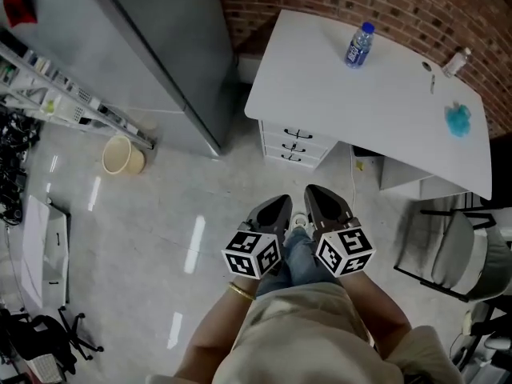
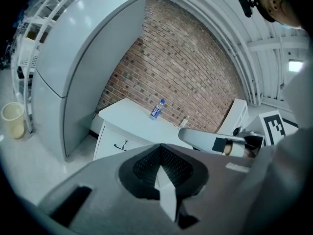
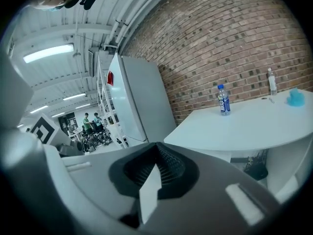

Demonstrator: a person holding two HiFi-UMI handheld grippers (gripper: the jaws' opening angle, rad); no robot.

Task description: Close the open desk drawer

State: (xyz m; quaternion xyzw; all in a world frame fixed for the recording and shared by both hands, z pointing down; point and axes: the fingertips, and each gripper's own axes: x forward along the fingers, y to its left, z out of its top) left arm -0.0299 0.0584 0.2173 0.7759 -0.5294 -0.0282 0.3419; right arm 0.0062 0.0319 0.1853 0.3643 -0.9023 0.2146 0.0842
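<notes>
White desk [image 1: 320,78]: bottle [image 1: 359,45] label unreadable.

L gripper [image 2: 161,169] fills lower frame: jaws together, nothing btwn them, dark ribbed pads meeting in V. Beyond the tips: white table [image 2: 128,115] against brick wall [image 2: 181,67]. Water bottle [image 2: 156,109], blue label, upright on table, toward wall side. Drawer front [image 2: 117,142] w/ dark handle below table edge. Tall grey cabinet [image 2: 73,67] just L of table. Beige bin [image 2: 12,120] on floor at far L. R gripper [image 2: 195,137] reaches in from R, marker cube [image 2: 275,124] behind it.
</notes>
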